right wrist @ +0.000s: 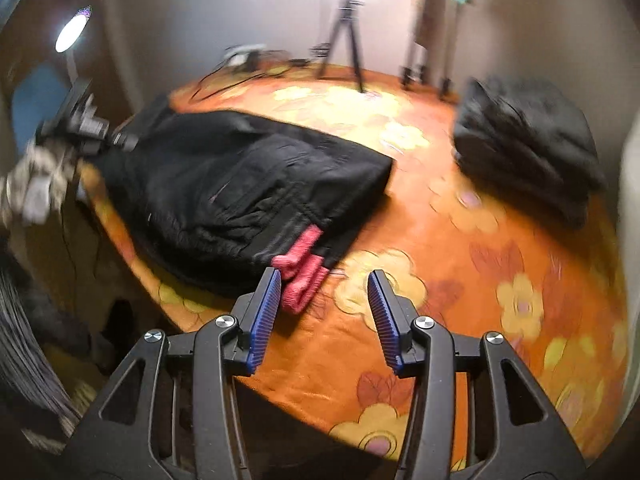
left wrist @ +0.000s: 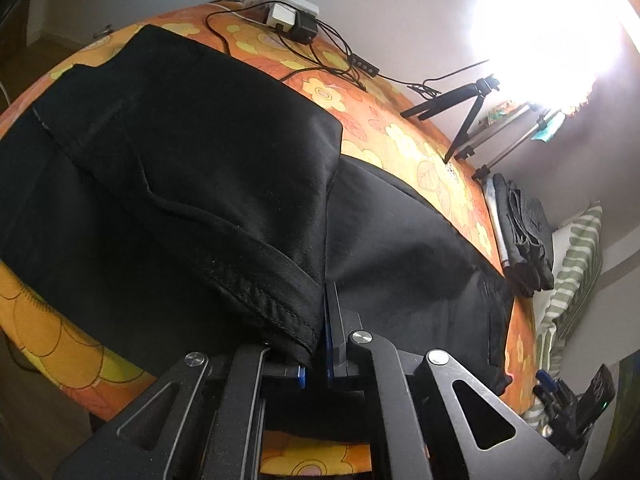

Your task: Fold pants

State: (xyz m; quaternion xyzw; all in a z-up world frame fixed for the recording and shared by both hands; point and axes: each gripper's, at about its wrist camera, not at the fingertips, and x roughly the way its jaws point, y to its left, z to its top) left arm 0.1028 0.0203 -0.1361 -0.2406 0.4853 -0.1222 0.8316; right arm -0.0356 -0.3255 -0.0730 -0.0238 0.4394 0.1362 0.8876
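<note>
Black pants [left wrist: 192,168] lie on an orange flowered tabletop [left wrist: 404,136]. My left gripper [left wrist: 316,344] is shut on the hemmed edge of a pants leg, which drapes over the rest of the garment. In the right wrist view the pants [right wrist: 248,188] lie at the table's left, with a pink drawstring or cuff [right wrist: 302,270] poking out of the near end. My right gripper [right wrist: 324,312] is open and empty, just above the tabletop near that pink piece. The left gripper [right wrist: 80,128] shows at the far left of that view.
A stack of folded dark clothes [right wrist: 528,140] sits at the table's right. A power strip with chargers and cables [left wrist: 286,12] lies at the far edge. A small black tripod [left wrist: 460,112] and a metal stand [left wrist: 516,140] stand near the bright window.
</note>
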